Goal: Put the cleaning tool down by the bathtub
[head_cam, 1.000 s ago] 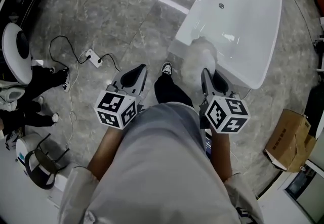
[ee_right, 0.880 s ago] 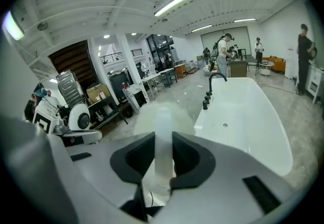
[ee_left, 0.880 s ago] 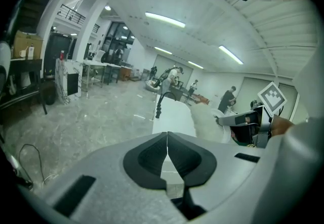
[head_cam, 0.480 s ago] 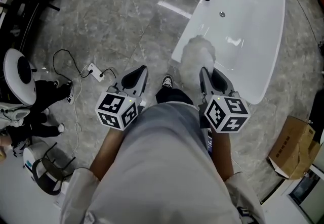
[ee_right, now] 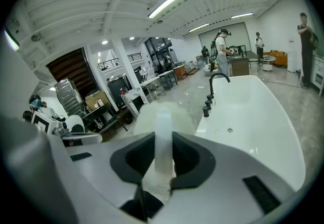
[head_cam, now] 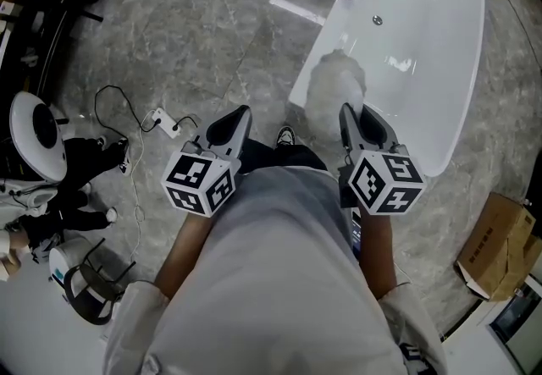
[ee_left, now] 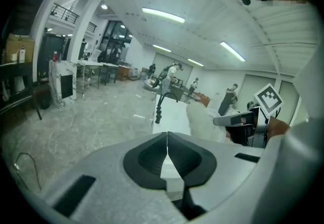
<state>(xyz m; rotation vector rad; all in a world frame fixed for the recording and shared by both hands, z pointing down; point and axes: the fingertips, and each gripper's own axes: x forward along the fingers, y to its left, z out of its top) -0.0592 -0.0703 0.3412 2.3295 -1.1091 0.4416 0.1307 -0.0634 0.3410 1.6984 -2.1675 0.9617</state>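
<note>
The cleaning tool is a fluffy white duster (head_cam: 334, 92) on a pale translucent handle (ee_right: 163, 142). My right gripper (head_cam: 356, 126) is shut on that handle, and the fluffy head sticks up beyond the jaws over the near rim of the white bathtub (head_cam: 440, 52). In the right gripper view the tub (ee_right: 253, 132) lies ahead and to the right, with a black tap (ee_right: 215, 86) at its far end. My left gripper (head_cam: 230, 129) is shut with nothing in it, held level beside the right one over the grey floor. In the left gripper view its jaws (ee_left: 166, 160) meet at the tips.
A white power strip with a black cable (head_cam: 161, 119) lies on the marble floor at the left. Dark equipment and a round white device (head_cam: 34, 145) stand at the far left. A cardboard box (head_cam: 500, 250) sits at the right. My shoe (head_cam: 285, 137) shows between the grippers.
Both grippers have stayed side by side while the view has shifted slightly; the tub rim and the duster sit a little nearer and higher in the head view. The grip on the handle is unchanged.
</note>
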